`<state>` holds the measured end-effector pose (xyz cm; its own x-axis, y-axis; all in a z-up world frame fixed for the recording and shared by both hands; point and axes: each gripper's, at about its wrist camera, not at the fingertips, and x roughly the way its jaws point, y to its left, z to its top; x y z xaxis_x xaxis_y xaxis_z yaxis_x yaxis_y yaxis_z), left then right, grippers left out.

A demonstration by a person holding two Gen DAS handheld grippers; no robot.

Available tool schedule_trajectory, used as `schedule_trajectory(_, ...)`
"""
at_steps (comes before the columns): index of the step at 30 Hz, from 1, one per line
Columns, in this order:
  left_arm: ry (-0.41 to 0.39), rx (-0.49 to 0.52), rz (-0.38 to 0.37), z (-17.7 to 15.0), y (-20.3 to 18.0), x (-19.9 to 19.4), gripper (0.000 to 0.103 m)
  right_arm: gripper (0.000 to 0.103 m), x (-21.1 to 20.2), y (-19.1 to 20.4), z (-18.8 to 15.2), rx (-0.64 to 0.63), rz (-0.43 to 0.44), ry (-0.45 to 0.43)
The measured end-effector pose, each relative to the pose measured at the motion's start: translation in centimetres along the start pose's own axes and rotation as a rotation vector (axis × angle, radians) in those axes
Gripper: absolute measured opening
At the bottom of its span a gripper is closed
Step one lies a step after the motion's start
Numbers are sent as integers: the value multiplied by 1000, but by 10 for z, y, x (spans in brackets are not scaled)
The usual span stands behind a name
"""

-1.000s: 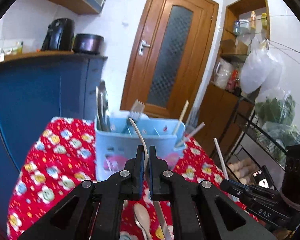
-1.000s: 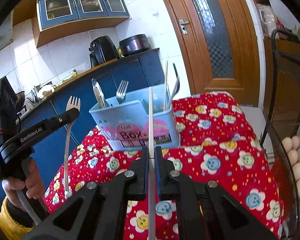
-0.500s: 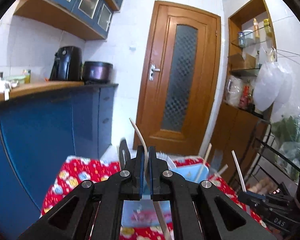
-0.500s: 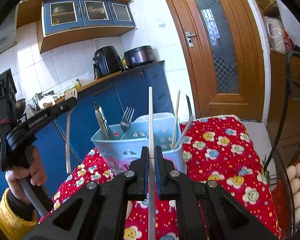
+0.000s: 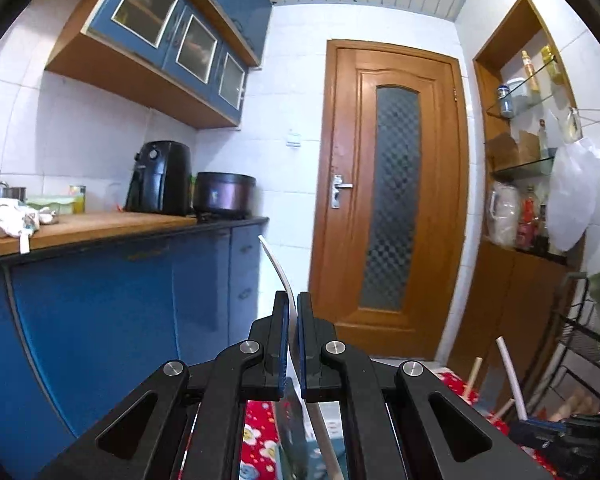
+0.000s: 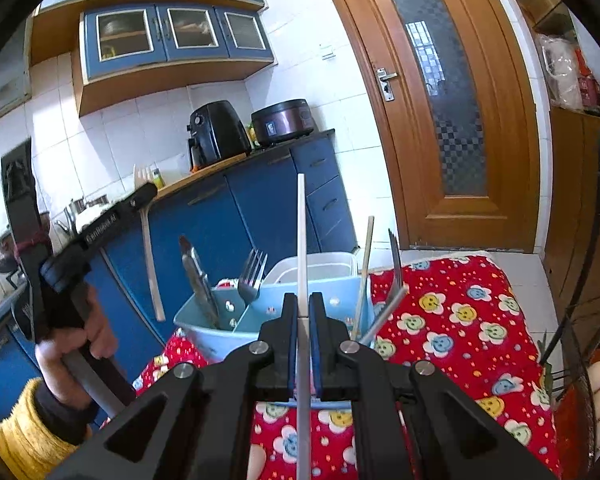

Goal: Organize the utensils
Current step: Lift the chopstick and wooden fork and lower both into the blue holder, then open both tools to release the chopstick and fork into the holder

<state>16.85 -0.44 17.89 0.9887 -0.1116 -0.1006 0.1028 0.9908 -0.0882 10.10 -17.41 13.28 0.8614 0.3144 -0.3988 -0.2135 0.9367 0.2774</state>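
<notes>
Table [image 6: 476,320] under a red flower-print cloth carries a light blue utensil caddy [image 6: 204,324]. In the caddy: a steel fork [image 6: 252,276] and tongs-like tool [image 6: 196,276] upright in the left compartments, a wooden chopstick [image 6: 366,264] and dark-handled utensil [image 6: 394,260] at the right end.

Left hand-held gripper [image 5: 293,308]: jaws closed on a pale fork [image 6: 146,232], clamped near its tines, handle hanging down, left of the caddy and apart from it.

Right hand-held gripper [image 6: 304,308]: jaws closed on a white chopstick [image 6: 301,232], upright, in front of the caddy.
</notes>
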Motion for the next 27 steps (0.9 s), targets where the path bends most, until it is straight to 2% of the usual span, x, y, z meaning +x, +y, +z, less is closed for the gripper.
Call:
schedule_trajectory(4, -12, 29, 35, -8, -3, 13, 4, 7, 10, -5, 9, 27, 20, -31)
schedule_trajectory(10, -25, 80, 74, -27, -6, 21, 4, 7, 31, -10, 22, 30, 7, -102)
schedule_trajectory(16, -39, 82, 72, -34, -7, 23, 4, 7, 55, -8, 28, 14, -15, -149)
schedule_trajectory(27, -41, 81, 56, -46, -8, 24, 4, 7, 84, -1, 4, -94, -106, -177)
